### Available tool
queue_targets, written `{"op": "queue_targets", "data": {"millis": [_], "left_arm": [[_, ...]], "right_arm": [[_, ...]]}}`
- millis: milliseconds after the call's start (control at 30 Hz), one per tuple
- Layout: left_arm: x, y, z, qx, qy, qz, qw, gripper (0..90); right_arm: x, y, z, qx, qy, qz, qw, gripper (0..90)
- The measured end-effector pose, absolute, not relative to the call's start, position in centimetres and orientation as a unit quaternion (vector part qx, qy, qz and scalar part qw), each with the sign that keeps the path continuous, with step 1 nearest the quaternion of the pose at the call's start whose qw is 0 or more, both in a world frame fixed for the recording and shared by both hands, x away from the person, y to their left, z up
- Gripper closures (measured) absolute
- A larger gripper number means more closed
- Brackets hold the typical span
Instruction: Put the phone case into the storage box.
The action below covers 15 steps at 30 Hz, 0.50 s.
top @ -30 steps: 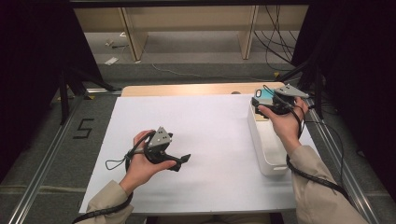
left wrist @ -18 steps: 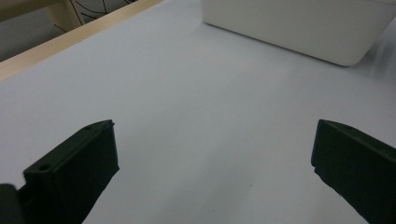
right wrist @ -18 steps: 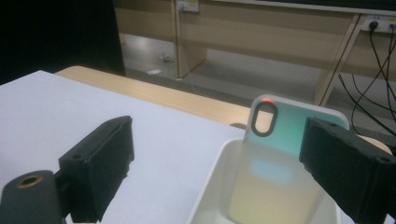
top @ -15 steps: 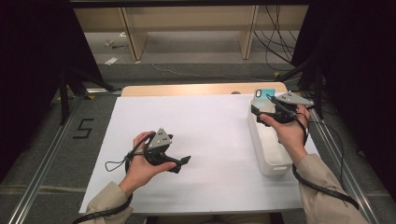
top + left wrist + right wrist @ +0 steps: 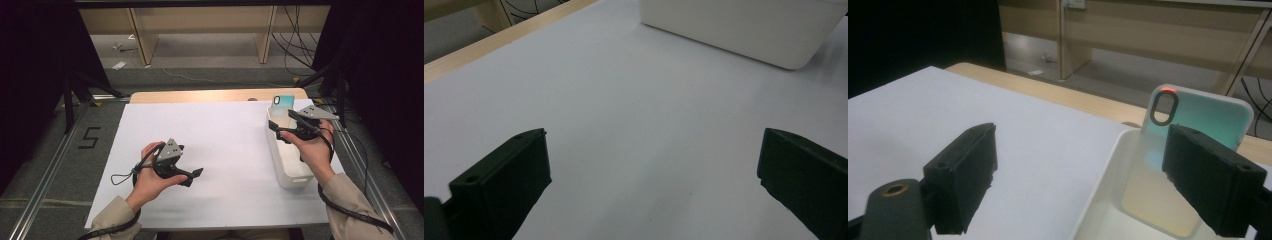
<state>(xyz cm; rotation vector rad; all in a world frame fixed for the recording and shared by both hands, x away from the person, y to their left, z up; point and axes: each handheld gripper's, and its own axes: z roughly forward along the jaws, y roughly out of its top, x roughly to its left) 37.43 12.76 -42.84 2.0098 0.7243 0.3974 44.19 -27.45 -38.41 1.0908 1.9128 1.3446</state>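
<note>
Person at the table: wearing beige long sleeves point(image 5: 350, 197) reaching to both wrists. Left gripper point(image 5: 192, 174) and right gripper point(image 5: 272, 125): black bodies carrying grey three-cornered plates point(image 5: 171, 148), black cables point(image 5: 345, 210) trailing toward six o'clock; blocky black jaws showing small screw holes.

Broad bare stretch of the white table sheet point(image 5: 225, 145) lies between your hands; pass freely there. On your right, the white rectangular plastic bin point(image 5: 290, 175) blocks low travel. A teal, white-rimmed phone case point(image 5: 1193, 145) stands propped at its far end.
</note>
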Motion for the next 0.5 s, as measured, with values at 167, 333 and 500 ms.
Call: {"op": "queue_targets", "data": {"millis": [167,333,500], "left_arm": [[37.4,12.8,-42.9,0.818,0.296,0.164,0.466,0.2],[37.3,12.9,-42.9,0.817,0.297,0.162,0.467,0.2],[37.3,13.0,-42.9,0.818,0.296,0.162,0.465,0.2]], "right_arm": [[43.6,-27.5,-38.5,0.399,0.718,0.501,0.273,15.5],[43.2,-27.4,-38.7,0.391,0.724,0.502,0.267,15.6],[42.6,-27.3,-38.7,0.383,0.728,0.505,0.263,15.7]]}}
